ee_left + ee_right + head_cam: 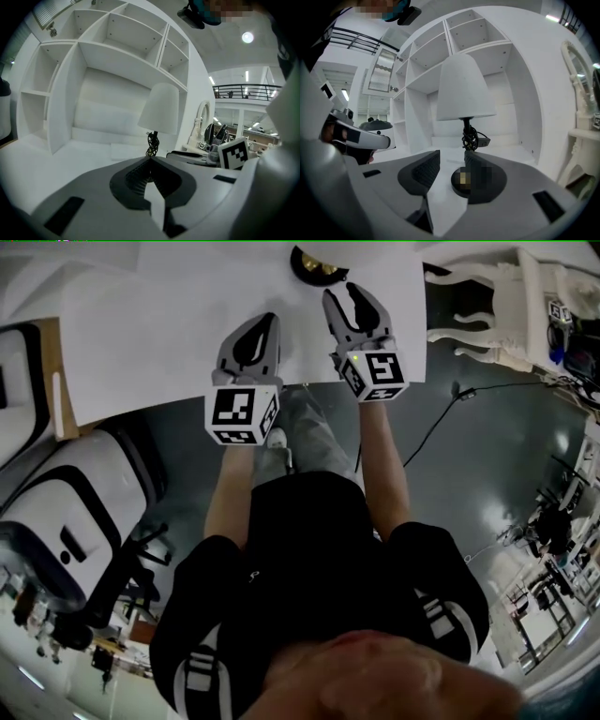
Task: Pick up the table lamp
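Lamp: the table lamp stands upright on the white bench in front of the shelf unit, with a black cord coiled round its stem; it is not yet lifted
Right hand-held gripper: jaws well apart with nothing gripped; the lamp's dark round base sits just past the tips at 12 o'clock and shows through the gap, apparently untouched
Left hand-held gripper: tips together and empty, at 9 o'clock of the right one; the lamp is at about its 1 o'clock, farther off
Done: the reach looks nearly complete, with both grippers over the bench's near edge
Left to do: move the right jaws onto the stem or base, close them, then lift; the left may need to open to steady the lamp
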